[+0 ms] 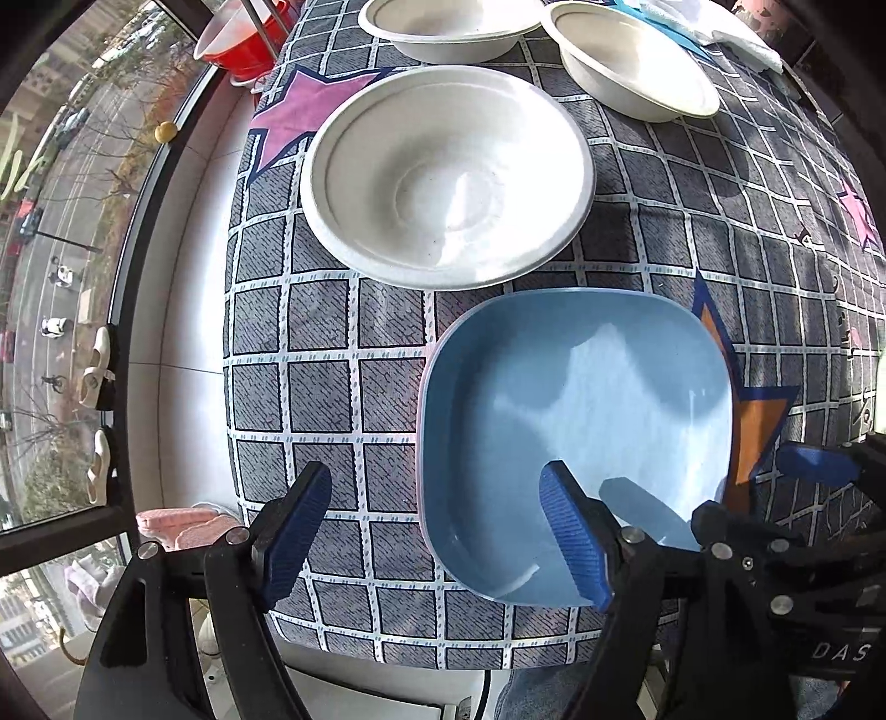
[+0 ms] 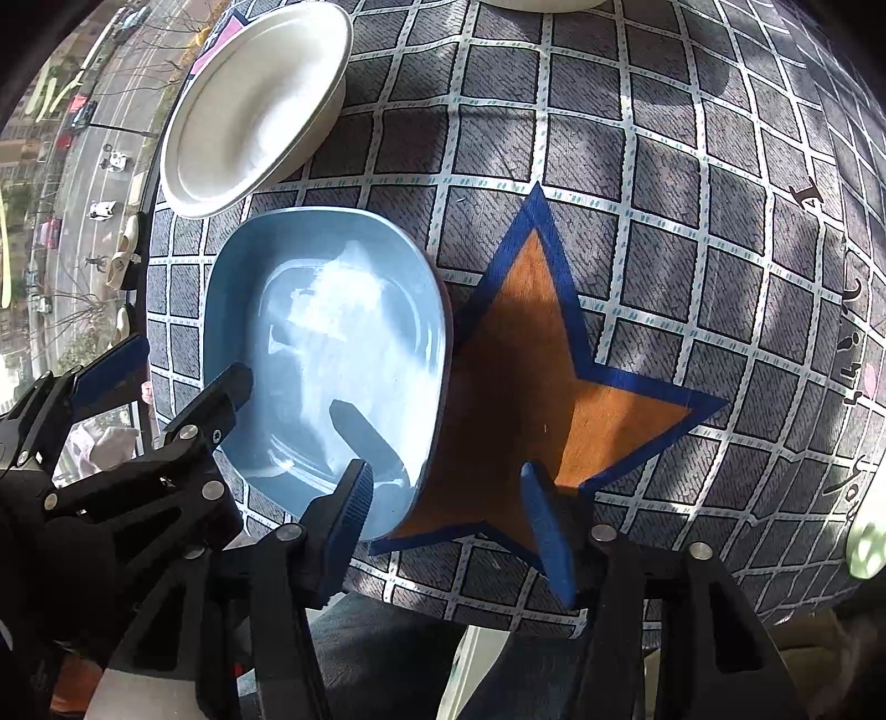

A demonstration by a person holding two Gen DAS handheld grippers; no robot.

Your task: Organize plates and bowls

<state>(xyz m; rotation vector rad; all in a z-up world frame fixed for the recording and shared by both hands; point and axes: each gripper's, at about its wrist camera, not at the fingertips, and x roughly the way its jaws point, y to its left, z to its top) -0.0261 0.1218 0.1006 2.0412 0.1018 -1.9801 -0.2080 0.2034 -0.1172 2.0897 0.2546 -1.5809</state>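
A square blue plate [image 1: 576, 410] lies near the table's front edge; it also shows in the right wrist view [image 2: 332, 343]. A white bowl [image 1: 448, 171] sits just behind it, also in the right wrist view [image 2: 255, 105]. Two more white bowls [image 1: 448, 25] [image 1: 631, 61] stand farther back. My left gripper [image 1: 437, 531] is open, its right finger over the plate's near left rim, its left finger over the cloth. My right gripper [image 2: 448, 515] is open, straddling the plate's near right rim, left finger inside the plate.
The table carries a grey checked cloth [image 1: 326, 387] with an orange star [image 2: 531, 354] right of the plate and a pink star [image 1: 310, 105] at the back left. A red basin [image 1: 243, 39] and folded towels [image 1: 736, 33] are at the back. A window [image 1: 55, 221] is on the left.
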